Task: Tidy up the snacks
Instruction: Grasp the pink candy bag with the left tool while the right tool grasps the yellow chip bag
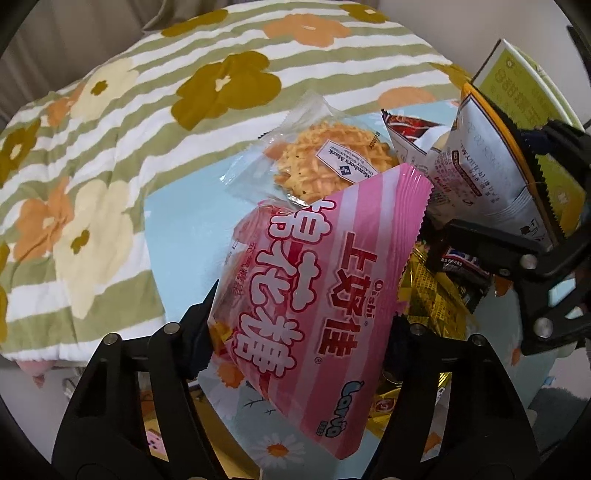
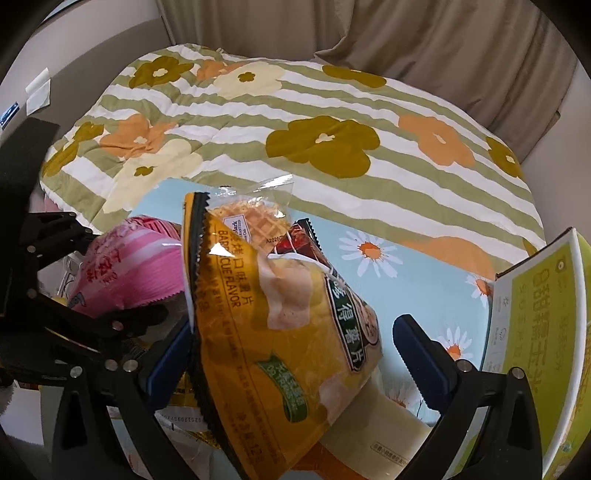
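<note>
My left gripper (image 1: 301, 325) is shut on a pink Oishi marshmallow bag (image 1: 325, 266), holding it above the snack pile. My right gripper (image 2: 295, 332) has a yellow barbecue chip bag (image 2: 280, 332) between its fingers; the left finger (image 2: 173, 350) touches the bag's seam, the right finger (image 2: 417, 343) stands clear of it. In the left wrist view that gripper (image 1: 532, 192) shows at the right, with the chip bag's white back (image 1: 491, 173) in it. A clear waffle cracker pack (image 1: 332, 162) and a dark red packet (image 1: 410, 129) lie behind. The pink bag also shows in the right wrist view (image 2: 140, 266).
A floral striped quilt (image 2: 295, 122) covers the bed behind a light blue daisy sheet (image 2: 399, 266). A green and white cardboard box (image 2: 539, 332) stands open at the right. Gold packets (image 1: 428, 295) and a dark wrapper (image 1: 465, 269) lie under the bags. A beige curtain (image 2: 406, 33) hangs behind.
</note>
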Tool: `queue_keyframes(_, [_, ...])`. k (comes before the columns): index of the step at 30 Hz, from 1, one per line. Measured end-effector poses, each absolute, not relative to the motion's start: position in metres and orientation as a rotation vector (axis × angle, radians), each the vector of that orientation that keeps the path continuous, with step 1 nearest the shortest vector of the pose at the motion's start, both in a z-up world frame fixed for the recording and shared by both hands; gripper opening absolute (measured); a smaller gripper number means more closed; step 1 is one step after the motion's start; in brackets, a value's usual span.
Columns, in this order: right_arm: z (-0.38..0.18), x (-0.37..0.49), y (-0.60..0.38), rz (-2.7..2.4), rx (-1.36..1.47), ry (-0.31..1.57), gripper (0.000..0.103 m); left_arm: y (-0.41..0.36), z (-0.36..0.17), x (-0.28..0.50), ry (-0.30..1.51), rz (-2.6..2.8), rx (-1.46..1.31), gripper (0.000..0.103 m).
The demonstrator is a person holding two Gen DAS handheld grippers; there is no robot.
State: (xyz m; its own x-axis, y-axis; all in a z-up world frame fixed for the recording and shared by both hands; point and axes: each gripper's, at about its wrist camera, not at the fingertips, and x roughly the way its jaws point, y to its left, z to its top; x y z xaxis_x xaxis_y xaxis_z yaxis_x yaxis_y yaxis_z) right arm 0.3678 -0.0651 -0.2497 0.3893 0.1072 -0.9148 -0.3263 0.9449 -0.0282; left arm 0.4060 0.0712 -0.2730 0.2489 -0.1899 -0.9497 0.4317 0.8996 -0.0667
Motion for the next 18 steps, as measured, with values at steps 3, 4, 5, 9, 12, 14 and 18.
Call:
queue_keyframes(3, [-0.256,0.371,-0.062,0.273,-0.245,1.143,0.103,0.074,-0.271,0.406,1.250,-0.421,0.204,0.065])
queue_keyframes(4, [-0.256,0.371,-0.061,0.272,-0.249,1.143,0.103,0.075,-0.270,0.405,1.249,-0.419,0.198,0.065])
queue_keyframes(5, [-0.258,0.371,-0.061,0.272,-0.252,1.144,0.101,0.075,-0.269,0.405,1.249,-0.417,0.192,0.065])
queue_keyframes(9, [-0.263,0.371,-0.062,0.261,-0.274,1.164,0.081,0.077,-0.267,0.403,1.246,-0.411,0.180,0.064])
queue_keyframes(12, [-0.262,0.369,-0.064,0.257,-0.276,1.158,0.076,0.078,-0.264,0.401,1.237,-0.405,0.175,0.064])
queue_keyframes(14, [-0.260,0.368,-0.066,0.258,-0.256,1.156,0.072,0.079,-0.261,0.399,1.230,-0.401,0.172,0.064])
queue_keyframes(18, [-0.255,0.365,-0.072,0.253,-0.222,1.146,0.070,0.083,-0.253,0.396,1.218,-0.393,0.155,0.064])
